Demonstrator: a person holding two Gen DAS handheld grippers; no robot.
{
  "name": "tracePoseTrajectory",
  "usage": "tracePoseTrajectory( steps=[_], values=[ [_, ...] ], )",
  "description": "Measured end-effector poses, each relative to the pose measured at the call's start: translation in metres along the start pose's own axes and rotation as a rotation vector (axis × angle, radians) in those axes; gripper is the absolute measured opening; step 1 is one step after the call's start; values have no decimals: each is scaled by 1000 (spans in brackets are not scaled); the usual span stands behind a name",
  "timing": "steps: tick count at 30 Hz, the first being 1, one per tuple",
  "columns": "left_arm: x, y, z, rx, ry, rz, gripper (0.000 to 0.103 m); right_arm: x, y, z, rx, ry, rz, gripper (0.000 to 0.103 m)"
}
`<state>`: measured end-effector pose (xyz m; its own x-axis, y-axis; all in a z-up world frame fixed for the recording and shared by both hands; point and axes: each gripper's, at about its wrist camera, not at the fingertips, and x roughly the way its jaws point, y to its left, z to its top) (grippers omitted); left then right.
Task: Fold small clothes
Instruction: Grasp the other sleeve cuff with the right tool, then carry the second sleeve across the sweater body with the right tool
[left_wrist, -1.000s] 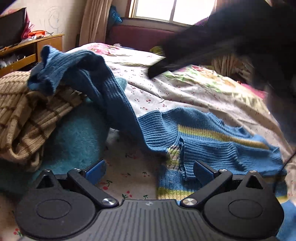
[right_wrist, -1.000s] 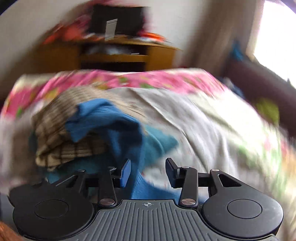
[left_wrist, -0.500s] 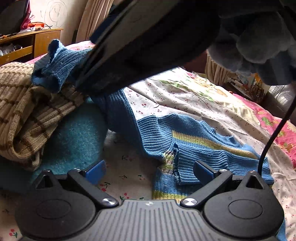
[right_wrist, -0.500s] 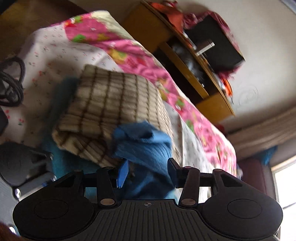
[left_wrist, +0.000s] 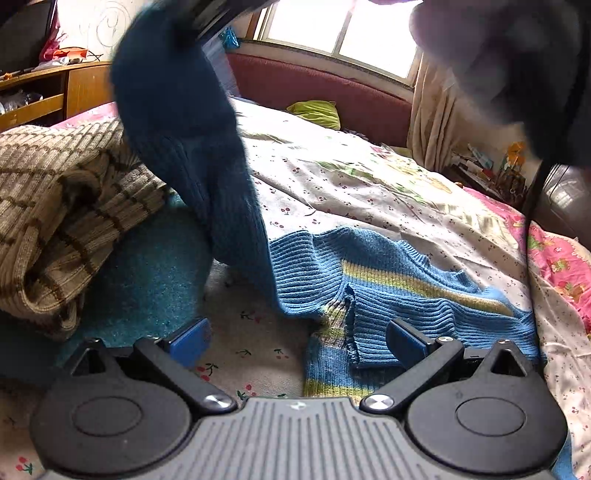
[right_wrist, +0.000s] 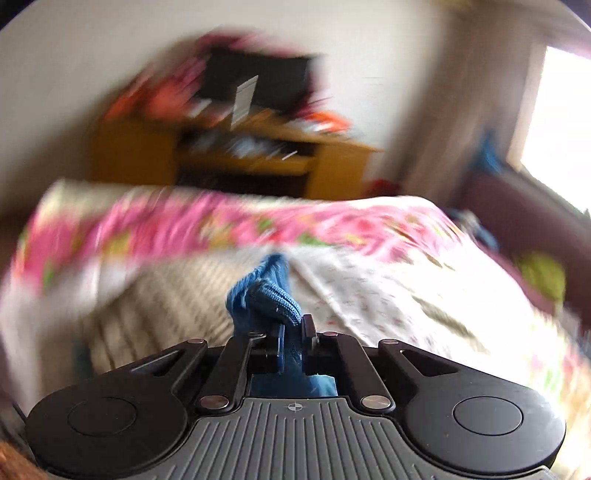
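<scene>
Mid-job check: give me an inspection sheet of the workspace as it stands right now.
Surface: bed sheet, cherry print, creased.
Job's things: blue sweater lies partly flat; its sleeve is lifted.
Clutter: tan checked knit on a teal garment; green pillow.
Grippers: left gripper open, low over the sweater; right gripper shut on the sleeve cuff.
Cables: black cable hanging at right.
Surroundings: window, wooden shelf unit, curtain.

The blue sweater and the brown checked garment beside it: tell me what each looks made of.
Blue sweater: ribbed knit, probably wool or acrylic yarn, matte; vertical ribs and yellow-green stripes show, and its sleeve is pinched in the right gripper. Brown checked garment: thicker ribbed knit, beige with dark lines, soft and matte; fibre unclear.
</scene>
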<state>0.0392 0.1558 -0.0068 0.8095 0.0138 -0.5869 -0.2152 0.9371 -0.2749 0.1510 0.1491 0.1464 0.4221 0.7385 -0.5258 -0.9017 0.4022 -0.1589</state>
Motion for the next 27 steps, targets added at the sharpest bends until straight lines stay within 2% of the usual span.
tracePoseTrajectory(
  steps=[3, 6, 10, 15, 17, 20, 22, 27],
  values=[
    [1, -3, 0, 6, -2, 4, 103, -46, -45, -13, 267, -78, -29, 5],
    [-2, -9, -2, 28, -12, 4, 103, -91, -85, -51, 481, -129, -111, 5],
    [0, -26, -5, 115, -20, 18, 103, -148, -126, -140, 791, -170, -257, 5],
    [9, -55, -16, 273, 3, 43, 103, -178, -164, -271, 1157, -123, -430, 6],
    [16, -65, -21, 331, 24, 59, 103, -179, -169, -310, 1248, -104, -471, 6],
    [21, -77, -28, 409, 39, 86, 103, -183, -174, -350, 1362, -119, -468, 6],
    [23, -84, -31, 451, 44, 105, 103, -187, -175, -361, 1395, -138, -449, 6],
    [32, -98, -28, 518, 60, 134, 103, -202, -173, -363, 1414, -176, -409, 6]
  ],
)
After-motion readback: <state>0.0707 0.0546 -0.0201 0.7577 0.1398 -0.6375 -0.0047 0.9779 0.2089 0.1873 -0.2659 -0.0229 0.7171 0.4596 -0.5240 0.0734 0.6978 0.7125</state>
